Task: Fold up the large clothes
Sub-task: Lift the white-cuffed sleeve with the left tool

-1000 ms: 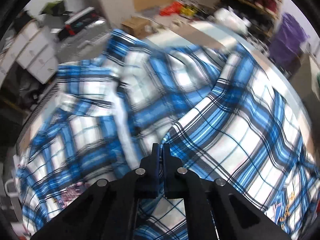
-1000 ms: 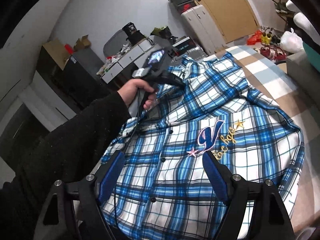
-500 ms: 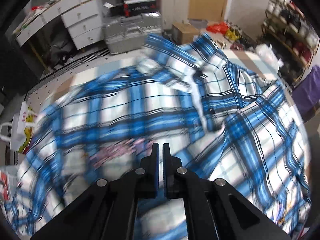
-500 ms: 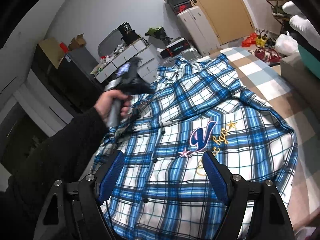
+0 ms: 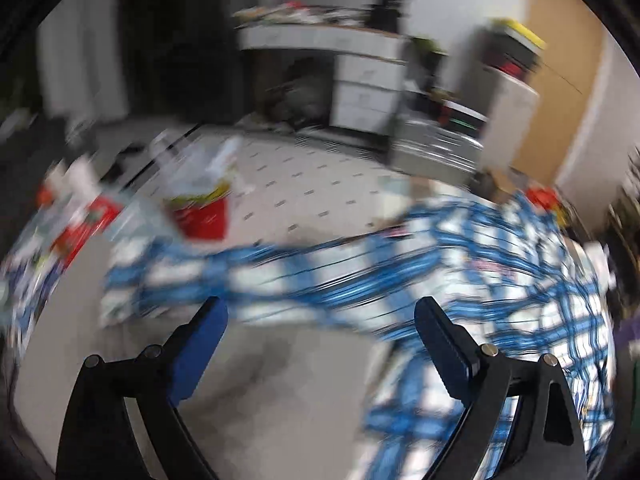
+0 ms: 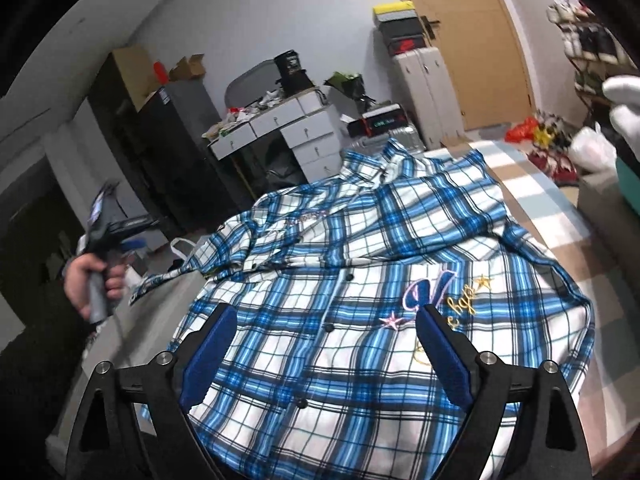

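pretty cluttered room: grey wall, wooden door, white drawer desk piled with junk, black cabinet beside it

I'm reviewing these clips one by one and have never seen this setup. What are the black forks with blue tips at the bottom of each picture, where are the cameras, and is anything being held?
There is no robot here. A person carries a hand-held gripper in each hand, and each gripper has a wide-angle camera looking forward along its two fingers.

The blurred picture comes from the left gripper; the blur means it is moving fast. Its jaws have just been opening and now stand wide apart with nothing between them.

The sharp picture comes from the right gripper. Its jaws have also just opened wider and are empty, poised over a blue and white plaid shirt spread front up on a bed with a checked cover. At the left edge of that view you can see the person's left hand gripping the other tool, away from the shirt.

So nothing is held right now.
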The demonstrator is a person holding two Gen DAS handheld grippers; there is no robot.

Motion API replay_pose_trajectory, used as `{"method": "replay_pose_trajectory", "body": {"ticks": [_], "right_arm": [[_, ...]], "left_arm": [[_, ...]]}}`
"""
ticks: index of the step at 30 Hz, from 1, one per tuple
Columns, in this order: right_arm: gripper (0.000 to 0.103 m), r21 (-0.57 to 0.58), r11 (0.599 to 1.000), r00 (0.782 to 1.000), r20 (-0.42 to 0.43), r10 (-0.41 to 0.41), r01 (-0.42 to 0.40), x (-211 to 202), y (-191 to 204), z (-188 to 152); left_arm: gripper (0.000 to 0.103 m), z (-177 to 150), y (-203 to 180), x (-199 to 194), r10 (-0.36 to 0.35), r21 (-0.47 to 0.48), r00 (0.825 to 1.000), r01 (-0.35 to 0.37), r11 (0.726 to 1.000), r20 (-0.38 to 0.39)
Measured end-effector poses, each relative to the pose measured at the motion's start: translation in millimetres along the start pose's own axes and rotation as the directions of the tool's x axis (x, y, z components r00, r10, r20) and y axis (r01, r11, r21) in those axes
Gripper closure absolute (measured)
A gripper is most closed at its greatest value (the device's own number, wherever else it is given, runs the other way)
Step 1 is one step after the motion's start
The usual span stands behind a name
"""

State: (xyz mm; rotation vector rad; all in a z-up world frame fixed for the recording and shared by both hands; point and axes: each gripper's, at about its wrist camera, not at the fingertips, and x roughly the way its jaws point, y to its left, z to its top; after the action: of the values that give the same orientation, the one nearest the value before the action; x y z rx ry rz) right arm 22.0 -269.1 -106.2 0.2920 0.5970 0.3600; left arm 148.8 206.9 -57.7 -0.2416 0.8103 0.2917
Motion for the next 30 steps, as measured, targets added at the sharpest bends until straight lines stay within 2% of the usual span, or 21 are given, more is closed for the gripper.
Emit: {"method": "replay_pose_trajectory", "body": {"ticks": [2,4,8,11,13,15,16,18,20,23,26,28,29,30], "right_arm": [[0.008,-0.029,1.0,1.0,0.019,-0.008,0.009,-0.9,5.0,-0.6],[0.005,-0.056,0.998,0.999,0.037,-0.01,0.013,-2.3,8.7,-1.1],[0.002,-0.099,0.995,0.997,0.071,-0.019,0.026,-4.1,15.3,-2.2],[0.001,-0.103,0.994,0.997,0.069,-0.04,0.047,-0.2,16.4,-3.3],[0.001,-0.09,0.995,0.998,0.051,-0.045,0.05,5.0,15.0,-3.5],[0.001,-0.078,0.995,0.998,0.039,-0.054,0.057,8.2,15.1,-3.3],[0.001,-0.072,0.996,0.998,0.034,-0.055,0.057,9.8,15.0,-3.0],[0.001,-0.061,0.996,0.998,0.029,-0.059,0.06,12.7,15.9,-3.2],[0.001,-0.059,0.996,0.998,0.02,-0.066,0.067,16.6,19.3,-4.0],[0.001,-0.075,0.994,0.997,0.014,-0.076,0.077,20.5,26.3,-5.9],[0.001,-0.106,0.991,0.996,0.005,-0.087,0.087,25.6,34.2,-7.4],[0.001,-0.119,0.989,0.996,-0.003,-0.087,0.086,28.3,37.7,-8.1],[0.001,-0.13,0.988,0.996,-0.008,-0.087,0.085,29.7,40.4,-8.8],[0.001,-0.136,0.987,0.996,-0.01,-0.088,0.086,30.5,41.7,-9.3]], "left_arm": [[0.011,-5.3,37.8,-4.3,0.018,-0.091,1.0,-0.018,0.996,-0.001],[0.011,-7.8,75.7,-2.7,0.052,-0.199,0.999,-0.054,0.979,-0.014],[0.011,-16.1,141.1,4.7,0.026,-0.368,0.997,-0.049,0.929,-0.069],[0.011,-24.7,171.0,18.0,-0.027,-0.475,0.994,-0.026,0.88,-0.104],[0.011,-31.6,185.9,34.3,-0.088,-0.556,0.989,0.007,0.831,-0.119],[0.011,-35.4,198.7,47.4,-0.132,-0.615,0.984,0.033,0.788,-0.116],[0.011,-35.2,196.5,50.0,-0.138,-0.629,0.985,0.042,0.776,-0.106],[0.011,-25.6,191.7,51.6,-0.114,-0.615,0.99,0.037,0.787,-0.087],[0.011,-16.4,182.2,58.8,-0.108,-0.571,0.988,0.029,0.82,-0.106],[0.011,-5.8,160.9,75.4,-0.027,-0.488,0.989,-0.047,0.872,-0.144],[0.011,0.0,146.5,89.3,0.066,-0.417,0.982,-0.136,0.899,-0.177],[0.011,-0.1,131.3,100.8,0.166,-0.3,0.958,-0.234,0.925,-0.234],[0.011,1.4,121.0,108.5,0.227,-0.216,0.937,-0.288,0.933,-0.267],[0.018,0.5,112.6,108.0,0.247,-0.181,0.938,-0.295,0.938,-0.245]]}}
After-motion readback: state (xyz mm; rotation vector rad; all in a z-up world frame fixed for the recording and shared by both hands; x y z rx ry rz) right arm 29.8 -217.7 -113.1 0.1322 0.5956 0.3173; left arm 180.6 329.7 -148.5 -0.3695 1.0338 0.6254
